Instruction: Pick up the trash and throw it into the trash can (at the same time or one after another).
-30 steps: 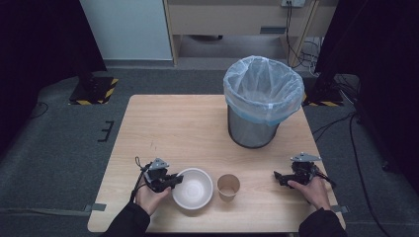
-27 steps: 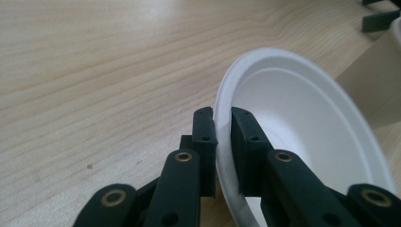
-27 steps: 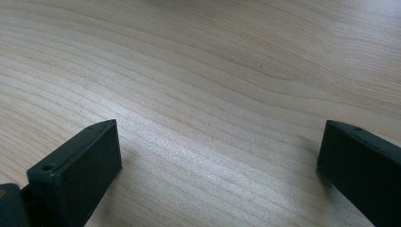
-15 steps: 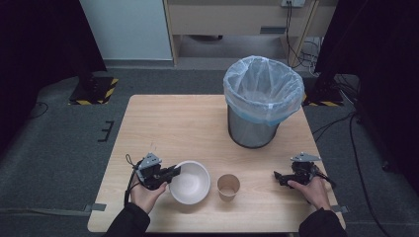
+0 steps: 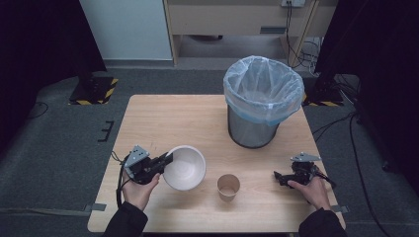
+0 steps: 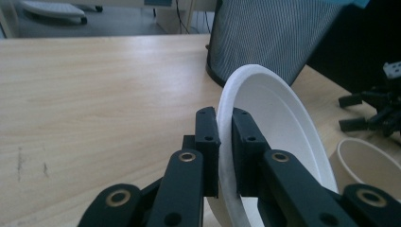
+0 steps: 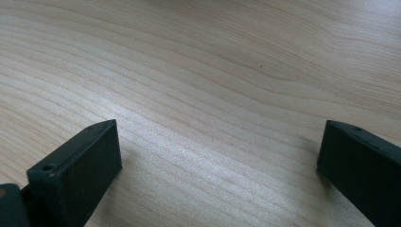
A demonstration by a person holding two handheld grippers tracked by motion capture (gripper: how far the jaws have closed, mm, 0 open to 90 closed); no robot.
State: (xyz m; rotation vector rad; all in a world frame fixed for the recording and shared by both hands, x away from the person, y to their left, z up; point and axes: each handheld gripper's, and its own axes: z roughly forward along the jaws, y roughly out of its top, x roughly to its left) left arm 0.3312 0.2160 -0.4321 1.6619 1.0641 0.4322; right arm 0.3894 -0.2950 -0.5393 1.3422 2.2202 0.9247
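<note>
A white bowl (image 5: 185, 168) hangs tilted above the table's front left, its open side turned to the right. My left gripper (image 5: 168, 159) is shut on its left rim; in the left gripper view the two black jaws pinch the bowl (image 6: 276, 123) edge between them, gripper (image 6: 225, 142). A brown paper cup (image 5: 228, 186) stands upright just right of the bowl, also in the cup (image 6: 371, 163) corner of that view. My right gripper (image 5: 279, 178) rests near the front right edge, open, with bare wood between its fingers, gripper (image 7: 217, 156).
A grey mesh bin (image 5: 259, 101) lined with a pale blue bag stands at the back right of the wooden table (image 5: 168, 118). Dark floor surrounds the table, with cables at the right.
The left gripper has lifted the bowl off the table and tipped it onto its edge, drawing it slightly left. The right gripper and the cup have stayed put.
</note>
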